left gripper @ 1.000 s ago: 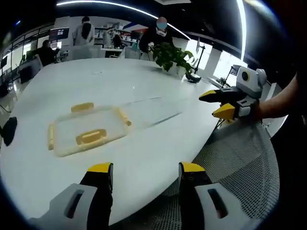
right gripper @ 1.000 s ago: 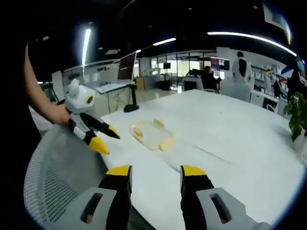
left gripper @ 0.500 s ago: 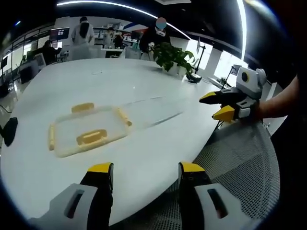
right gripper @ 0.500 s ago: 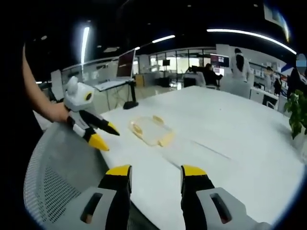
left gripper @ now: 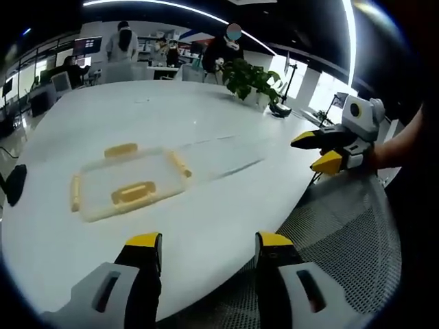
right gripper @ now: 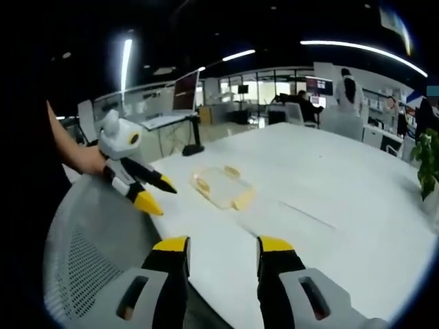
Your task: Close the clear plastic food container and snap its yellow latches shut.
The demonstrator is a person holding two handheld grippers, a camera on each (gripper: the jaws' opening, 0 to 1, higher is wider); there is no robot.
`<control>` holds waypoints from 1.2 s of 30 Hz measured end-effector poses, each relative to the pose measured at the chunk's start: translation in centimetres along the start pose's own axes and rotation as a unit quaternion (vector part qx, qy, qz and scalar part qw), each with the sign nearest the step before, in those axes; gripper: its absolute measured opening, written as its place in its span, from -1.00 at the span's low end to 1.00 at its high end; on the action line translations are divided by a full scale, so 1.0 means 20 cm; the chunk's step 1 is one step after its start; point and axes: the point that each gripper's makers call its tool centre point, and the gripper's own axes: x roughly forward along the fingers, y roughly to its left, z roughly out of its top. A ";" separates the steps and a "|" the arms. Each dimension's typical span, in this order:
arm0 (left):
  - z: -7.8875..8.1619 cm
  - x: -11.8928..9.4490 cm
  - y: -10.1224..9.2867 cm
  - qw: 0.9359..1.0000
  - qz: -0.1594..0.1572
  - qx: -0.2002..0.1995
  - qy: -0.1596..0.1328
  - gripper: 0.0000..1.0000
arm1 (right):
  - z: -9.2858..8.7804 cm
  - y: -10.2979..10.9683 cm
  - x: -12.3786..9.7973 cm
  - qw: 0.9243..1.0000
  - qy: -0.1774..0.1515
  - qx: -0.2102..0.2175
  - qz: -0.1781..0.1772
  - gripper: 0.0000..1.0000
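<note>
- The container (left gripper: 130,184) lies flat on the white table (left gripper: 206,226), near the table's front edge. In the right gripper view it (right gripper: 221,186) sits just beyond the left gripper's tips.
- Yellow latches show on its sides: one (left gripper: 121,150) on the far side, one (left gripper: 133,194) on the near side, one (left gripper: 75,193) at the left end and one (left gripper: 180,164) at the right end. Whether the lid is seated, or any latch is snapped, cannot be told at this size.
- Judged handling: thin clear plastic, light, somewhat flexible and smooth. It will likely slide on the table under a sideways push, so press downward, not across.
- Judged hold point: the yellow latches are the stiff parts to press. Steady the opposite rim with the other gripper while one latch is pushed home.
- Left gripper (left gripper: 209,248): released, jaws apart, holding nothing. It hovers on the near side of the container, over the table edge, well apart from the container.
- Right gripper (right gripper: 214,250): released, jaws apart, empty. It is level with the table edge and aimed toward the container, well apart from it.
- In the left gripper view the right gripper (left gripper: 321,151) hangs beyond the table edge, above a mesh chair (left gripper: 343,233), held by a hand (left gripper: 384,152).
- A potted plant (left gripper: 248,81) stands at the far side of the table from the container.
</note>
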 end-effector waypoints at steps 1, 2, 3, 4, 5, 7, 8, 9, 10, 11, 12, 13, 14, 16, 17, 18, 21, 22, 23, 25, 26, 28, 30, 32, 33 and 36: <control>0.00 0.00 0.00 1.000 -0.001 0.001 0.002 0.08 | 0.00 0.00 0.00 1.000 -0.001 0.002 -0.001 -0.25; -0.01 0.00 0.00 1.000 -0.001 0.001 0.005 0.08 | 0.01 -0.01 0.00 1.000 -0.002 0.003 -0.001 -0.25; -0.01 0.00 0.00 1.000 -0.001 0.002 0.007 0.07 | 0.01 -0.02 0.00 1.000 -0.003 0.005 -0.003 -0.25; -0.01 0.01 0.00 1.000 -0.002 0.004 0.006 0.06 | 0.01 -0.02 -0.01 1.000 -0.002 0.006 -0.004 -0.26; -0.01 0.01 -0.01 1.000 -0.003 0.004 0.005 0.06 | 0.00 -0.02 0.00 1.000 0.000 0.005 -0.005 -0.26; -0.01 0.01 -0.01 1.000 -0.006 -0.001 0.008 0.06 | 0.00 -0.02 0.00 1.000 0.001 0.001 -0.004 -0.27; -0.02 0.01 -0.01 1.000 -0.006 -0.002 0.011 0.06 | -0.01 -0.02 0.00 1.000 0.005 0.000 -0.005 -0.27; -0.01 0.01 -0.01 1.000 -0.007 -0.003 0.010 0.06 | -0.01 -0.02 0.00 1.000 0.007 0.002 -0.004 -0.27; -0.01 0.01 -0.02 1.000 -0.008 -0.004 0.008 0.06 | -0.02 -0.02 0.00 1.000 0.010 0.002 -0.005 -0.26; 0.00 0.01 -0.02 1.000 -0.010 -0.007 0.004 0.06 | -0.02 -0.02 0.00 1.000 0.010 0.002 -0.005 -0.26; 0.01 0.00 -0.02 1.000 -0.012 -0.008 0.000 0.06 | -0.01 -0.02 0.00 1.000 0.010 0.001 -0.004 -0.26; 0.01 0.00 -0.03 1.000 -0.015 -0.009 -0.002 0.06 | -0.01 -0.02 0.00 1.000 0.010 0.001 -0.003 -0.26; 0.01 0.00 -0.03 1.000 -0.017 -0.009 -0.002 0.06 | -0.01 -0.02 0.00 1.000 0.011 0.001 -0.002 -0.26; 0.01 0.01 -0.04 1.000 -0.019 0.002 0.000 0.06 | -0.01 -0.02 -0.01 1.000 0.011 -0.001 -0.004 -0.28; 0.02 0.01 -0.05 1.000 -0.020 0.013 -0.001 0.07 | 0.00 -0.02 -0.01 1.000 0.008 0.000 -0.004 -0.29; 0.02 0.01 -0.05 1.000 -0.020 0.011 -0.002 0.07 | 0.00 -0.03 -0.01 1.000 0.007 0.009 -0.003 -0.28; 0.02 0.01 -0.04 1.000 -0.017 0.004 -0.003 0.10 | 0.02 -0.04 -0.01 1.000 -0.001 0.017 -0.005 -0.27; 0.02 0.01 -0.05 1.000 -0.019 0.010 -0.002 0.11 | 0.02 -0.04 -0.01 1.000 -0.002 0.018 -0.006 -0.27; 0.02 0.01 -0.05 1.000 -0.020 0.013 0.000 0.11 | 0.02 -0.05 -0.02 1.000 -0.001 0.021 -0.008 -0.27; 0.02 0.01 -0.05 1.000 -0.022 0.013 0.000 0.11 | 0.04 -0.06 -0.02 1.000 -0.011 0.026 -0.010 -0.27; 0.03 0.00 -0.05 1.000 -0.024 0.010 -0.003 0.11 | 0.05 -0.06 -0.03 0.999 -0.016 0.029 -0.010 -0.27; 0.05 -0.01 -0.04 1.000 -0.021 0.013 -0.010 0.11 | 0.08 -0.07 -0.04 0.999 -0.025 0.032 -0.011 -0.28; 0.07 -0.02 -0.03 1.000 -0.020 0.010 -0.020 0.11 | 0.12 -0.07 -0.05 0.999 -0.038 0.031 -0.011 -0.28; 0.09 -0.03 -0.02 0.999 -0.019 0.002 -0.029 0.10 | 0.15 -0.07 -0.05 0.999 -0.044 0.030 -0.013 -0.28; 0.09 -0.03 -0.02 0.999 -0.018 0.001 -0.030 0.10 | 0.16 -0.07 -0.05 0.998 -0.050 0.031 -0.014 -0.27; 0.10 -0.03 -0.01 0.999 -0.017 0.001 -0.029 0.10 | 0.19 -0.09 -0.06 0.997 -0.060 0.050 -0.014 -0.24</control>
